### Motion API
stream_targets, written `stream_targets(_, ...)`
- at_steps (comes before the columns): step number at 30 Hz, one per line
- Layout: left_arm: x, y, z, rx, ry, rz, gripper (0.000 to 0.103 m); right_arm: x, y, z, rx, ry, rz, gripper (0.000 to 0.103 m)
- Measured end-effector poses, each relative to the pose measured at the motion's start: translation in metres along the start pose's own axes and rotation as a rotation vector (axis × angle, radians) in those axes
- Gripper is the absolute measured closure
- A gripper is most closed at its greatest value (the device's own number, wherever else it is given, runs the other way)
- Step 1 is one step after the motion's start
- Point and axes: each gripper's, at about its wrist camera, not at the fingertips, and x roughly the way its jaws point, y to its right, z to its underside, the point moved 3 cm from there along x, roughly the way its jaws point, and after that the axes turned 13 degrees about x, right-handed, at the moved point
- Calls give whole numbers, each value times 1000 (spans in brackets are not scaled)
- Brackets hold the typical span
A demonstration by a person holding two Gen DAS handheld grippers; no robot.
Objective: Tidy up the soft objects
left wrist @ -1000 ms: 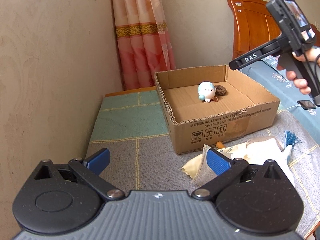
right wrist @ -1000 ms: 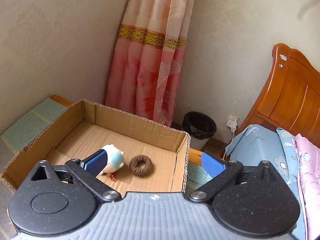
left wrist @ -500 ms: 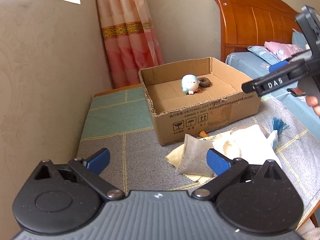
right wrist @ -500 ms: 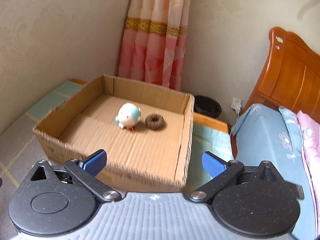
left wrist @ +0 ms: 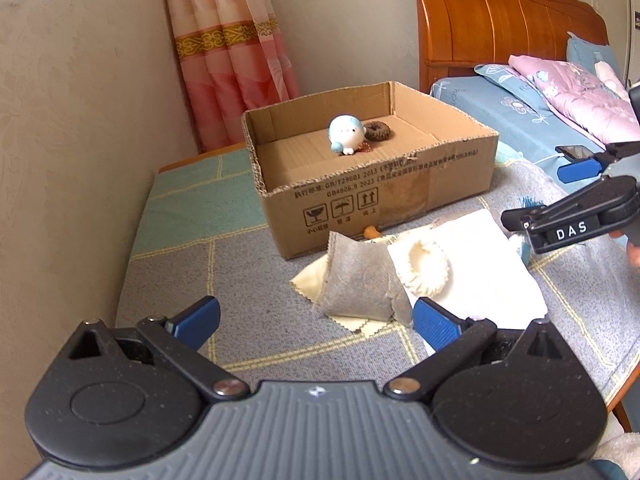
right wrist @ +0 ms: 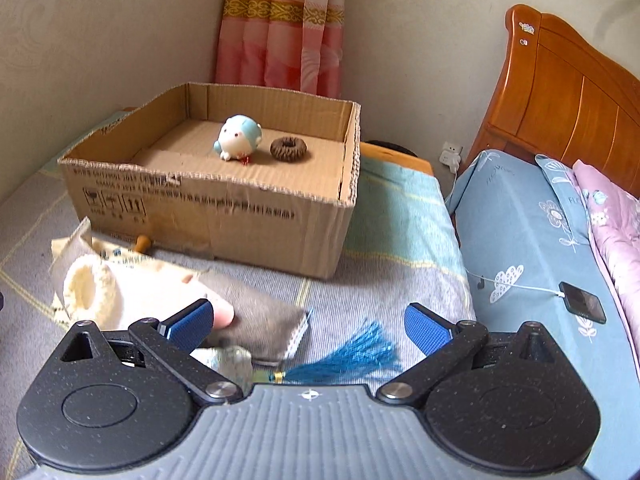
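With both grippers' fingers apart and empty, pinch the fluffy cream ring (left wrist: 425, 267) by its rim; it's light and squishy.

The counter (left wrist: 256, 304) is covered with a cloth of grey and pale green panels crossed by thin yellow lines, its left edge against the wall. A cardboard box (left wrist: 384, 200) sits toward the far right part, with the green panels showing behind and beside it. Just in front of the box lies a heap of cloths: a folded grey cloth (left wrist: 360, 280) over a cream one with zigzag edges (left wrist: 312, 280), and a white cloth (left wrist: 480, 264) carrying a cream fuzzy ring (left wrist: 426, 266). A small orange piece (left wrist: 371, 232) touches the box's front wall. Near the right edge lies a blue tassel (right wrist: 352, 356) beside another grey cloth (right wrist: 264, 324).
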Motion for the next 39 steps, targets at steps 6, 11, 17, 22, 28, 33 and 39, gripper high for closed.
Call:
stream_targets(6,4,10,2,12,-19,19,1,-4,5,19,20,-20,4,0)
stream_targets(11,8,20,-1,38,-18,34,1,-11,9,32,17,-26,11,0)
stream_targets(17,16,34,-9,71,4,55,1,-22,16,46,-3,4,29,0)
stream_targets(22,21,48,-15,108,45,42,1,-27,26,52,33,11,4,0)
stream_targets(28,31,65,-22,160,63,24,7,-27,32,57,69,3,-54,0)
stream_targets(33,36,77,-25,192,67,-5,15,-30,34,68,42,-4,-130,0)
stream_targets(39,41,84,-27,202,63,-15,29,-33,31,80,-3,-33,-221,0)
